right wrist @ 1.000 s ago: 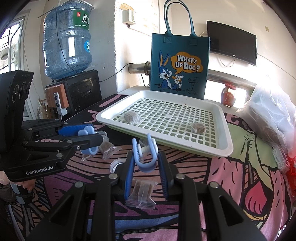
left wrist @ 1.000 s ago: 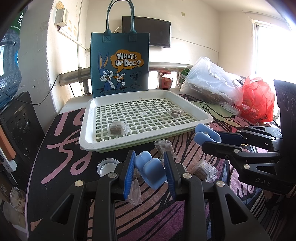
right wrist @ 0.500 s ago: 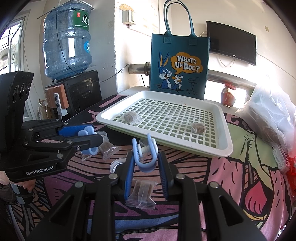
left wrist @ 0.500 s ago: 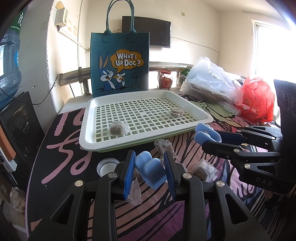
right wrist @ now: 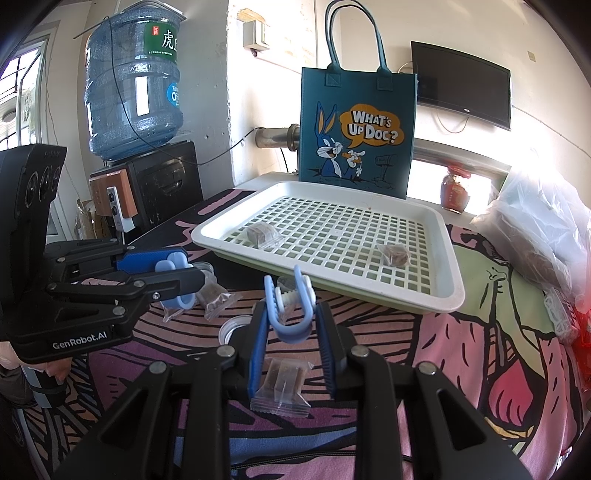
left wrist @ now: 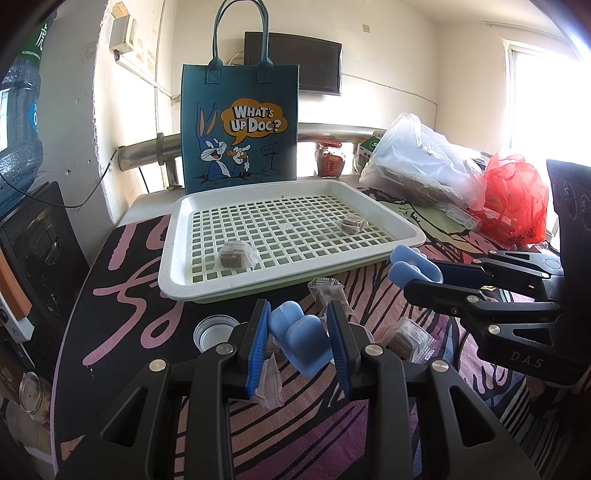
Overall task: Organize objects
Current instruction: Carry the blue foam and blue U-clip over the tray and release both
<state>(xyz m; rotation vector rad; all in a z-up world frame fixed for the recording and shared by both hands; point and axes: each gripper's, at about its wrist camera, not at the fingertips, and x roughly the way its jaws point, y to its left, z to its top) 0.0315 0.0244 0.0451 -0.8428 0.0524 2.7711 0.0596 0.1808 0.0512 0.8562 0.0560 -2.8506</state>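
A worktop [left wrist: 122, 295] under a pink, black and purple patterned cloth carries a white slotted plastic tray [left wrist: 173, 273] at twelve o'clock, clear-wrapped brown snack packets [left wrist: 406, 338] at centre, and a small white round cap [left wrist: 216, 332] at nine o'clock.

White walls [right wrist: 461, 29] enclose the room; a dark television [right wrist: 461, 92] hangs upper right, a blue water jug [right wrist: 133, 85] stands upper left, and a bright window [left wrist: 546, 92] glares at right.

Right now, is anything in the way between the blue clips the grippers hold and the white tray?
Nothing visible. Each blue clip hangs above the tablecloth, just short of the white tray; only low wrapped snacks lie beneath.
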